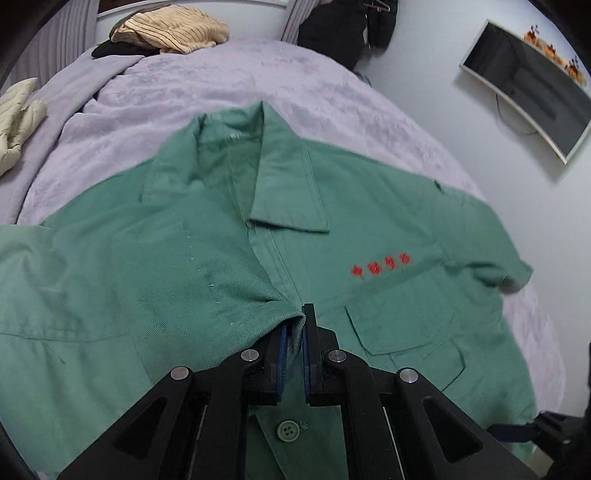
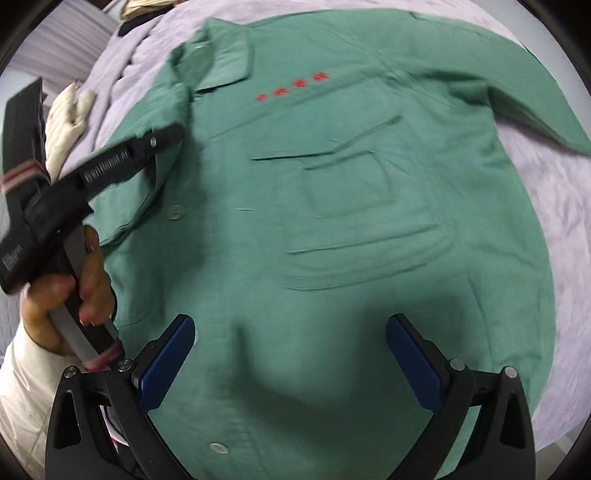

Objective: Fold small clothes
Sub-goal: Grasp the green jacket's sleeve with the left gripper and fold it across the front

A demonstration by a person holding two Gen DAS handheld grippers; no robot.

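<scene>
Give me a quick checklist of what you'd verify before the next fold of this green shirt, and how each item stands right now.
1. Left gripper pinching shirt fabric: ok, a fold of cloth sits between its shut pads.
2. Right gripper free to grab: ok, jaws wide open above the green shirt, nothing between them.
3. Shirt front up, collar and red lettering showing: ok.
4. Far sleeve laid out flat on the lilac blanket: ok.
5. Lower hem smooth: cannot tell, out of view.
6. Spare clothes pile apart from the shirt: ok.
</scene>
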